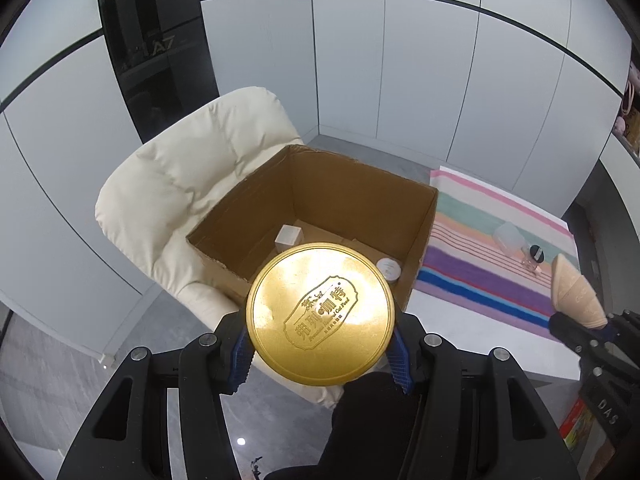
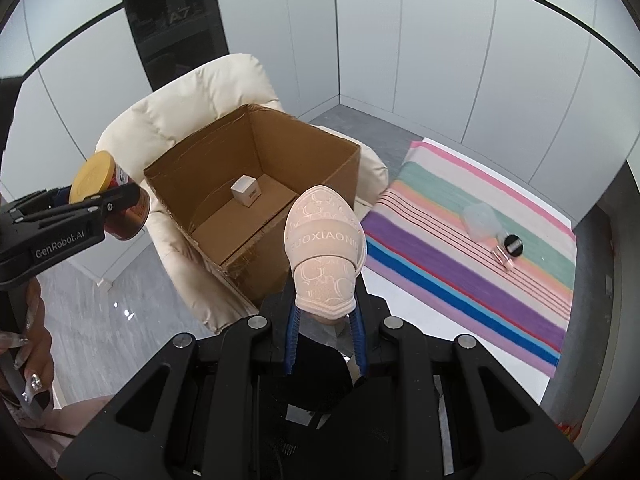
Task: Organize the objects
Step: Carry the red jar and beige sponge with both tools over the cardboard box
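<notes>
My left gripper (image 1: pixel 320 344) is shut on a can with a gold lid (image 1: pixel 321 314), held in the air just in front of an open cardboard box (image 1: pixel 360 200); the can also shows in the right wrist view (image 2: pixel 108 200). My right gripper (image 2: pixel 325 320) is shut on a beige rolled garment (image 2: pixel 325 248), held near the box's (image 2: pixel 304 148) right front corner; it also shows in the left wrist view (image 1: pixel 576 300). Inside the box lie a small white cube box (image 2: pixel 245 190) and a small white round jar (image 1: pixel 389 269).
The box sits on a cream padded armchair (image 1: pixel 168 184). To the right a striped cloth (image 2: pixel 480 260) covers a white table and carries a clear plastic bottle (image 2: pixel 482 220) and a small black-capped item (image 2: pixel 512 246). White wall panels stand behind.
</notes>
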